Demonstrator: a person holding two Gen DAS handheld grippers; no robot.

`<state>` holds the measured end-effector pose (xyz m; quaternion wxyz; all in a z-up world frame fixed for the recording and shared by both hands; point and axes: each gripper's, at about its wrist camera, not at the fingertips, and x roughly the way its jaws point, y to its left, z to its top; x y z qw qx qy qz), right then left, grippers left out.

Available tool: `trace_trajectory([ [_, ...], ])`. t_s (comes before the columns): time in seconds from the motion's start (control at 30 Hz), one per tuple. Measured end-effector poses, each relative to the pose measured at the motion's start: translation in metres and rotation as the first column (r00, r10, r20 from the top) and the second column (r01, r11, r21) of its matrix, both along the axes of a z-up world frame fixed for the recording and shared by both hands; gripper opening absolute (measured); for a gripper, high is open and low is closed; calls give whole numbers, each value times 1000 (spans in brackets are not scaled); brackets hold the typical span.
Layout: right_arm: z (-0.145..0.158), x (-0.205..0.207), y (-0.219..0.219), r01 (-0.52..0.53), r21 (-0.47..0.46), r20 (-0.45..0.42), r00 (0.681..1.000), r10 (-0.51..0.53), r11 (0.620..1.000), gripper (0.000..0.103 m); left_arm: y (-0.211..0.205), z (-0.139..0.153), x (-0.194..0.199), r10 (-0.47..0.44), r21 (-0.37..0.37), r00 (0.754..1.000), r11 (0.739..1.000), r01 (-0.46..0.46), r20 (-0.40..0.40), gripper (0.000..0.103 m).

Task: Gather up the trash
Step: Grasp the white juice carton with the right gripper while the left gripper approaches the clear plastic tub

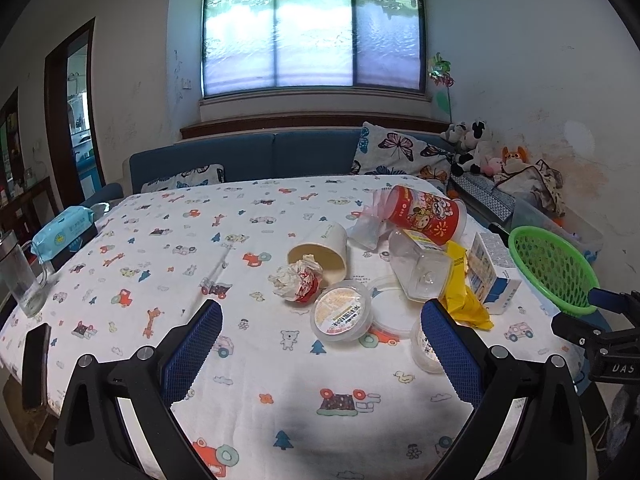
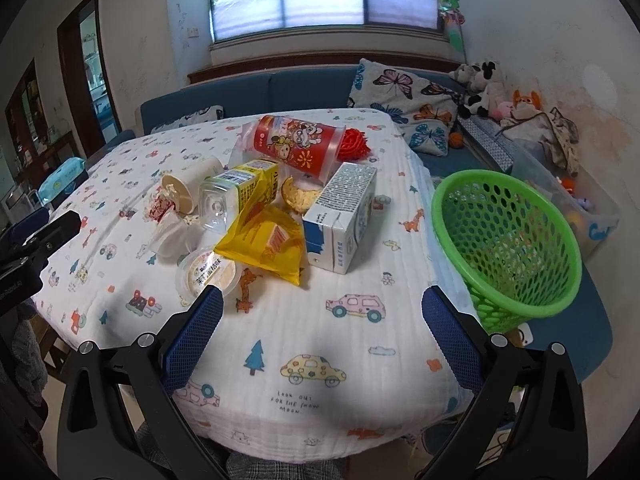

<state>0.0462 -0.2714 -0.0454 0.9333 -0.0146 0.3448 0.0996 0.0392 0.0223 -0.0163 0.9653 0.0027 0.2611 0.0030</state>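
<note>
Trash lies in a heap on the patterned tablecloth (image 1: 168, 248): a crumpled paper ball (image 1: 296, 282), a tipped paper cup (image 1: 322, 250), a round lidded tub (image 1: 340, 314), a clear bottle (image 1: 416, 268), a red printed cup (image 1: 428, 212), a yellow wrapper (image 2: 268, 242) and a milk carton (image 2: 344, 216). A green mesh basket (image 2: 506, 240) stands tilted at the table's right edge. My left gripper (image 1: 320, 320) is open and empty, just short of the tub. My right gripper (image 2: 320, 308) is open and empty, near the carton and basket.
A glass mug (image 1: 20, 276), a wipes pack (image 1: 64, 232) and a dark phone (image 1: 36, 364) sit on the table's left side. A blue sofa (image 1: 248, 156) with butterfly pillows and plush toys stands behind. A clear storage bin (image 2: 580, 200) is beyond the basket.
</note>
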Motion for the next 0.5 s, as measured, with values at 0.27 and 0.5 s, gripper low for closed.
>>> trace_trajectory([
  [0.27,0,16,5,-24,-9,-17,1000,24,1000,97,7,-1,11,9,-8,1000,1000,-9,-14,97],
  [0.5,0,45,-5,-23,37,-65,998,26,999,93,14,-1,19,12,-17,1000,1000,-12,-17,97],
])
